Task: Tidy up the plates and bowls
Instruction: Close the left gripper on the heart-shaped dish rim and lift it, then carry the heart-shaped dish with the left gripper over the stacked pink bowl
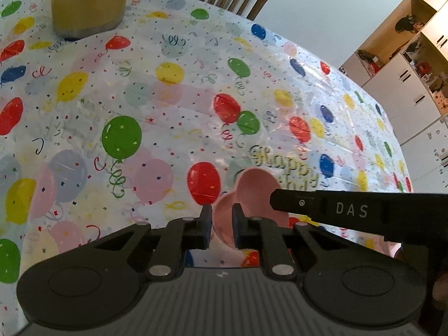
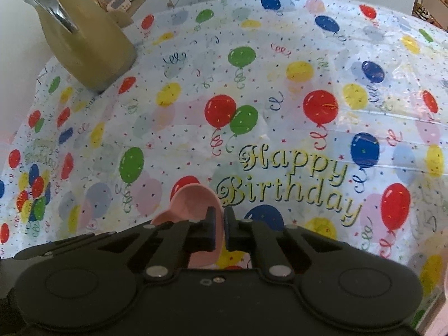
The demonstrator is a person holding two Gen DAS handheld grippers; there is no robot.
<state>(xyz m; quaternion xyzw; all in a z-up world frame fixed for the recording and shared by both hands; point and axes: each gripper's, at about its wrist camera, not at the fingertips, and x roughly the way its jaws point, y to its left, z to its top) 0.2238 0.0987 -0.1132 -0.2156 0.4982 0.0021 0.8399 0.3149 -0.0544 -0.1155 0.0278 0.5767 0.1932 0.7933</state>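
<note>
Left gripper [image 1: 221, 221] and right gripper [image 2: 219, 225] both clamped on pink bowl [image 1: 252, 193] rim, well short of tan jug [image 2: 84, 42]

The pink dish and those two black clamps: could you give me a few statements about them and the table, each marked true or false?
1. Both grippers, left gripper and right gripper, are shut on the pink dish. True.
2. The tablecloth is plain white. False: it shows coloured balloons and "Happy Birthday".
3. A tan jug stands on the table. True.
4. The dish is blue. False: it is pink.
</note>
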